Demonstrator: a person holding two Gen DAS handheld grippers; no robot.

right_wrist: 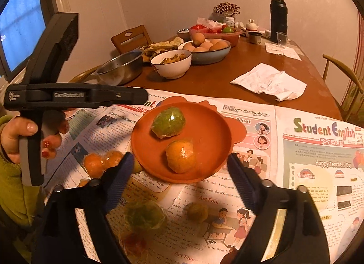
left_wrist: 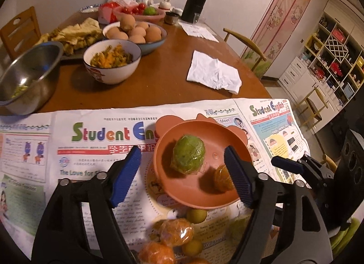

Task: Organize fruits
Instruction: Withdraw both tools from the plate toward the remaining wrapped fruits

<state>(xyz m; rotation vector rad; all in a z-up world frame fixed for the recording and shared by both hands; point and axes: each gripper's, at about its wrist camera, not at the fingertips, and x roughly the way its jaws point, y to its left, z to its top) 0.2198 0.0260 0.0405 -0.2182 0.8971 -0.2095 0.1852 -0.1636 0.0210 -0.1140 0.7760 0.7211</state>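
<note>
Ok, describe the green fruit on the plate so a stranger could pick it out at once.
Start at the newspaper spread over the near end of the wooden table. On it sits an orange-brown plate holding two plastic-wrapped fruits. The green fruit is the one toward the far side; its neighbour, the orange fruit, lies nearer the grippers.

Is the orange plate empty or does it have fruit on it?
Not empty: the orange plate holds a wrapped green fruit and a wrapped orange.

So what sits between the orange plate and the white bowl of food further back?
In the left wrist view, only newspaper and then bare wooden table lie between the orange plate and the white bowl; nothing stands there.
</note>
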